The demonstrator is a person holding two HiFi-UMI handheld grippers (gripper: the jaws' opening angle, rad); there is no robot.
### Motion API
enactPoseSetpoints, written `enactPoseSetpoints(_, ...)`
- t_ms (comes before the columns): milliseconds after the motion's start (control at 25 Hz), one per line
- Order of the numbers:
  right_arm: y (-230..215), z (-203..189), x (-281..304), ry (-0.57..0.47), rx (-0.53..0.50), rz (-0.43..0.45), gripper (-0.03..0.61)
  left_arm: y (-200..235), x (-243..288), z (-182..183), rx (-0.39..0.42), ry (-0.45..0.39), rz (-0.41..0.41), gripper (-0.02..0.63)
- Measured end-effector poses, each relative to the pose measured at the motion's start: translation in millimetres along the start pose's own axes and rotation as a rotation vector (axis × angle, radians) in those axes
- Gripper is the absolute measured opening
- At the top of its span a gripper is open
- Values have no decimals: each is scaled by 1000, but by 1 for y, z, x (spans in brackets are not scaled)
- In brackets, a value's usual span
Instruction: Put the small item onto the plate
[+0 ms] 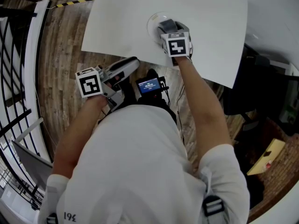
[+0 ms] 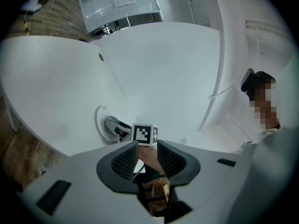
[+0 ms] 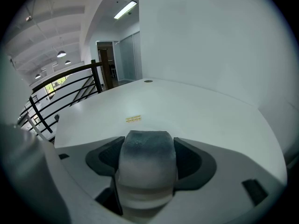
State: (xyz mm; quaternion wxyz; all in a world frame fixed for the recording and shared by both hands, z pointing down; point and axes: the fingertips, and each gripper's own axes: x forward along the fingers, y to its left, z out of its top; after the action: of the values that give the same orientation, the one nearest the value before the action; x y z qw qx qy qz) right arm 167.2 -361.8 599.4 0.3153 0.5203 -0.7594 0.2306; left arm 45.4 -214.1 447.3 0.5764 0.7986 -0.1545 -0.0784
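A white plate (image 1: 151,22) lies on the white table (image 1: 210,27), near its front edge. My right gripper (image 1: 166,27) hangs right over the plate, shut on a small grey and white rounded item (image 3: 146,162) that fills the space between its jaws. In the left gripper view the plate (image 2: 99,123) shows with the right gripper (image 2: 115,128) on top of it. My left gripper (image 1: 130,66) is held off the table, above the wooden floor near the person's body. It (image 2: 147,157) stands open with nothing between its jaws.
The table's front edge (image 1: 117,55) runs between the two grippers. A black railing (image 1: 14,78) borders the left side. A black device with a blue screen (image 1: 149,84) sits at the person's chest. A yellow sticker (image 3: 133,119) lies on the tabletop ahead.
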Motion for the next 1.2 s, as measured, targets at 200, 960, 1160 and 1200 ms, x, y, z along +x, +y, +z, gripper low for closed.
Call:
enactPoseSetpoints(200, 1, 0, 0, -1, -7, 4, 319, 0, 0, 1, 18, 2, -3, 114)
enactPoseSetpoints(960, 3, 0, 4, 14, -23, 28, 319, -2, -1, 2, -1, -18, -5, 114)
enactPoseSetpoints(1160, 3, 5, -3, -1, -19, 26, 319, -4, 0, 2, 18, -10, -9, 114)
enactPoseSetpoints(1200, 2, 6, -5, -5, -18, 24, 319, -5, 0, 2, 23, -6, -12, 114)
